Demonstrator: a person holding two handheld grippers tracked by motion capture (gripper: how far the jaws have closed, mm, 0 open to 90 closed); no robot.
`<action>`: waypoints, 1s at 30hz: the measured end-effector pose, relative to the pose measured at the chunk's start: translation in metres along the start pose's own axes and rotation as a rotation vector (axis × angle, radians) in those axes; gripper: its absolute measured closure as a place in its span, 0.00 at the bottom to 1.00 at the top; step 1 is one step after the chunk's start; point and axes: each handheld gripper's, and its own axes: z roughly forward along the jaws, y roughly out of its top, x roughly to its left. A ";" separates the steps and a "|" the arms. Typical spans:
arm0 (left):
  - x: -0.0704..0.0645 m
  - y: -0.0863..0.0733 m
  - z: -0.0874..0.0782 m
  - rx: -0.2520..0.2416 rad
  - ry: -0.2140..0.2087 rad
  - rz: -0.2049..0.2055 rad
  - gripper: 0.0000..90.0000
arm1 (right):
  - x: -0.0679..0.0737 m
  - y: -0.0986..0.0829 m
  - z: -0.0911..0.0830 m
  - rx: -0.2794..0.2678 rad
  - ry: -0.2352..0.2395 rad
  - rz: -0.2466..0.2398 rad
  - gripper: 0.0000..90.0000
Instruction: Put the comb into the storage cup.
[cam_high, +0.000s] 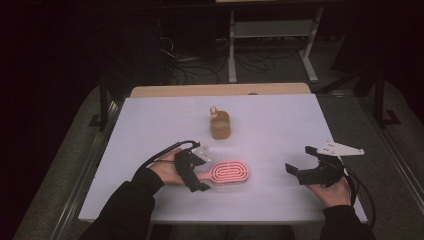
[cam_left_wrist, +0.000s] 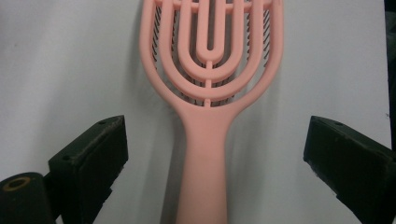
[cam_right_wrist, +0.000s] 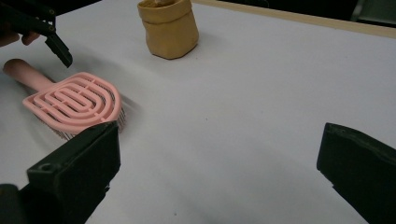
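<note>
A pink vented hairbrush (cam_high: 231, 172) lies bristles down on the white table (cam_high: 165, 120), its handle pointing toward my left hand. My left gripper (cam_high: 201, 171) is open, one jaw on each side of the handle. In the left gripper view the handle (cam_left_wrist: 205, 154) runs up the middle between the jaws of the left gripper (cam_left_wrist: 215, 140), with clear gaps on both sides. My right gripper (cam_high: 300, 160) is open and holds nothing, off to the right of the brush. The right gripper view has the brush (cam_right_wrist: 74, 102) at the left, ahead of the open right gripper (cam_right_wrist: 219, 149).
A small tan pouch (cam_high: 220, 125) with something pale inside stands upright behind the brush, toward the table's middle; it is at the top of the right gripper view as the pouch (cam_right_wrist: 169, 28). A wooden strip (cam_high: 220, 90) borders the far edge. Dark floor with cables and a metal frame lies beyond.
</note>
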 end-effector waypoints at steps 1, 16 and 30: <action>0.000 0.000 0.001 0.001 -0.002 0.000 0.08 | 0.000 0.000 0.000 0.000 0.000 0.000 0.00; 0.007 -0.004 0.008 0.012 -0.040 -0.001 0.31 | 0.000 0.000 0.000 0.003 0.000 0.000 0.00; 0.003 -0.002 0.012 0.032 -0.013 0.023 0.63 | 0.000 0.000 0.000 0.004 0.000 -0.001 0.00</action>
